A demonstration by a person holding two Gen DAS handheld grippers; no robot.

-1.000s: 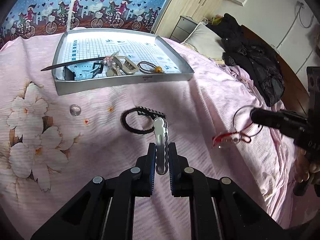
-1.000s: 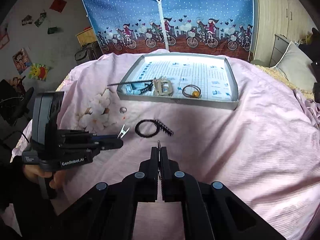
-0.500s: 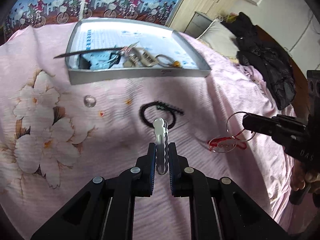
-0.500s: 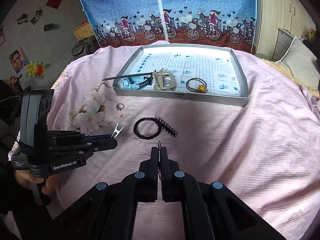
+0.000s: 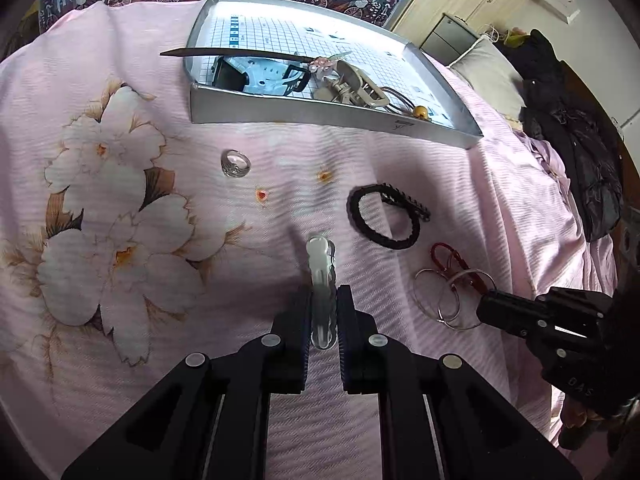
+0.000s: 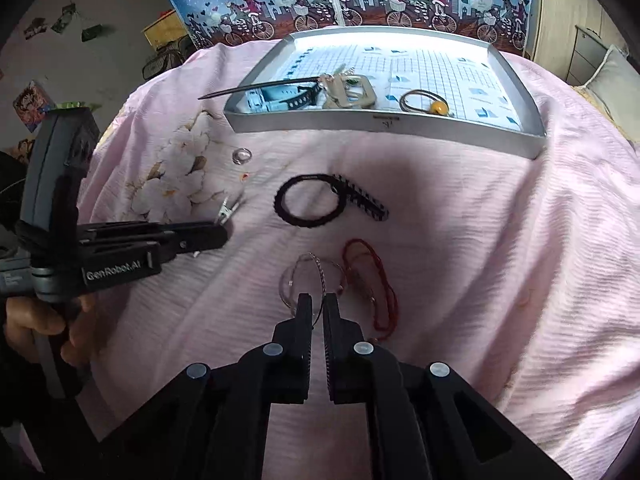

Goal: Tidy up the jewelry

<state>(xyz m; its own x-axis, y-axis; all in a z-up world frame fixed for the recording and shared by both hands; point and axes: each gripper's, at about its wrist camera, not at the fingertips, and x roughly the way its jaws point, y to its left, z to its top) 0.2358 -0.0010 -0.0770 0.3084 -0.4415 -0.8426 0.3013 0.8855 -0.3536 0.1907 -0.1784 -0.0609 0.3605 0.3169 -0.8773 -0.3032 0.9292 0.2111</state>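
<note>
Left wrist view: my left tool is clamped on a pale metal hair clip, gripped low so its beak sticks forward, free to drop in the tray. The tray sits at the far side of the bed, already holding a watch, a claw clip and a hair tie. Loose on the bedspread: a ring, a black bracelet, and wire hoops with red cord at the right tool's tip.

Right wrist view: my right tool is narrow, jaws a slit apart astride the hoops' thin wire; I cannot tell whether it bites. The hoops lie flat on the bed, the cord beside them. The bracelet lies between them and the tray. Left tool hovers left with the clip.
</note>
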